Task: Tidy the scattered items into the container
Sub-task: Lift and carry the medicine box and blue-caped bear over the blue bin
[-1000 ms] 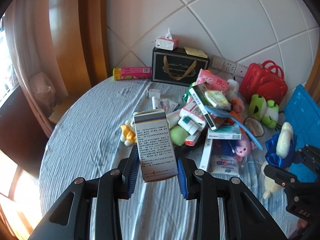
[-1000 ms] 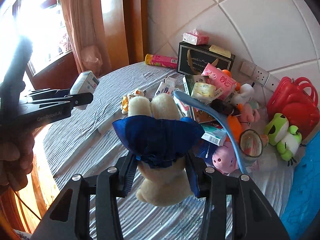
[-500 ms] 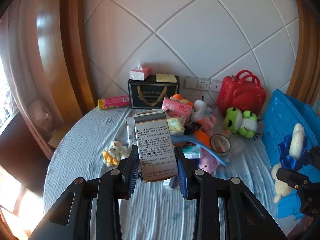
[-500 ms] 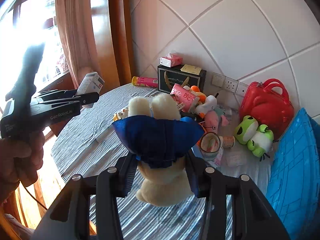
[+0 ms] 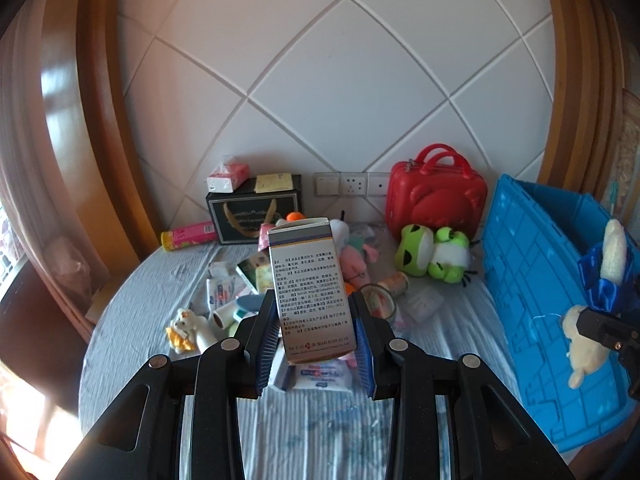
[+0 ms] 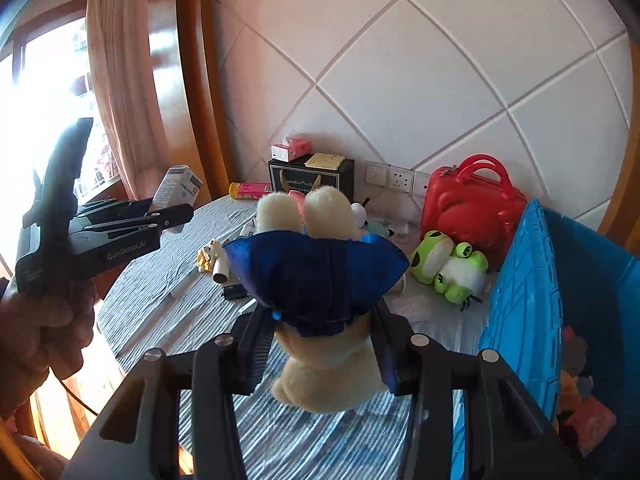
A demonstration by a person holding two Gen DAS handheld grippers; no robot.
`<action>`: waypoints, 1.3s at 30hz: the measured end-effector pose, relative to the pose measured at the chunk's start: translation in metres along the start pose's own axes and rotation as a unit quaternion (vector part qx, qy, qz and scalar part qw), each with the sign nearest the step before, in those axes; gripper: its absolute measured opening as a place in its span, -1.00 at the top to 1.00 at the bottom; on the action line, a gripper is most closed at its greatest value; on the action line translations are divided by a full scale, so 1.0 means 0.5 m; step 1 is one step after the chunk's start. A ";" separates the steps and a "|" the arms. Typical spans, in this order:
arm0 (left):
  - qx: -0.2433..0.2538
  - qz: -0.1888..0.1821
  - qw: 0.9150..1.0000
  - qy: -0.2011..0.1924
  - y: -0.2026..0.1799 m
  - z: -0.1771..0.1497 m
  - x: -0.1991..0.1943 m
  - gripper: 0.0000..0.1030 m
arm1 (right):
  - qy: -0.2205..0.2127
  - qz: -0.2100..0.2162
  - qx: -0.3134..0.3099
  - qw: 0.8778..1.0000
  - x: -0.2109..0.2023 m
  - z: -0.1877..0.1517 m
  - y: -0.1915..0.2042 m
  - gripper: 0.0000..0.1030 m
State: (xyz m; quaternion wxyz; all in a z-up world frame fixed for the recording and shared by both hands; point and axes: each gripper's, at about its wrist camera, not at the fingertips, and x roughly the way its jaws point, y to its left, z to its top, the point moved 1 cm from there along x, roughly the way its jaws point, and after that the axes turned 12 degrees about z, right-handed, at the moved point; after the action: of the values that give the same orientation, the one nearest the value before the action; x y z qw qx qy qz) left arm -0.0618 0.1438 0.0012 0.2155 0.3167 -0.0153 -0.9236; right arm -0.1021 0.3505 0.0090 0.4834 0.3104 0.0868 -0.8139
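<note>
While a person's hand (image 6: 38, 320) is gripping the handle at the far left of the right wrist view, the left gripper (image 5: 316, 334) is clamping a tall printed medicine box (image 5: 310, 288) upright between its blue pads, held by its lower half so the printed side is facing the camera. Below and beyond it, a round table under a pale striped cloth (image 5: 132, 320) is carrying the clutter that is waiting to be tidied: a small yellow-and-white plush (image 5: 182, 326) at the left, a pink tube (image 5: 188, 234) near the wall, a black gift box (image 5: 254, 210) with a tissue pack on top, then packets and small toys in a loose heap at the centre. Further right, a green frog plush (image 5: 434, 254) is lying in front of a red toy case (image 5: 438, 190).

Moving right again, the right gripper (image 6: 324, 350) is squeezing a cream plush toy in a blue cape (image 6: 320, 276) around its middle, head hanging down, soft enough to be bulging between the jaws. At the far right, the blue crate (image 6: 524, 308) is standing at the table's edge with a few items already inside. Judging by this, both held things are probably heading for that crate, and neither is over its opening yet.
</note>
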 end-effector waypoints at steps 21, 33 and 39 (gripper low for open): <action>0.081 -0.119 0.988 -0.047 -0.462 0.079 -0.142 0.36 | -0.059 -0.070 0.053 0.994 -0.291 -0.073 -0.247 0.15; 0.141 -0.210 0.966 -0.061 -0.694 0.096 -0.196 0.36 | -0.078 -0.155 0.112 0.979 -0.425 -0.146 -0.376 0.15; 0.165 -0.255 0.950 -0.072 -0.790 0.111 -0.223 0.36 | -0.086 -0.204 0.149 0.964 -0.492 -0.173 -0.439 0.15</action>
State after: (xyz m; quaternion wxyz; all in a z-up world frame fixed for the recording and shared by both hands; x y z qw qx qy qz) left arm -0.1692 0.5416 0.0448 -0.0836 0.2737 -0.1018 -0.9527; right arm -0.1668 0.6826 0.0507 0.2610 0.2837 -0.0155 -0.9226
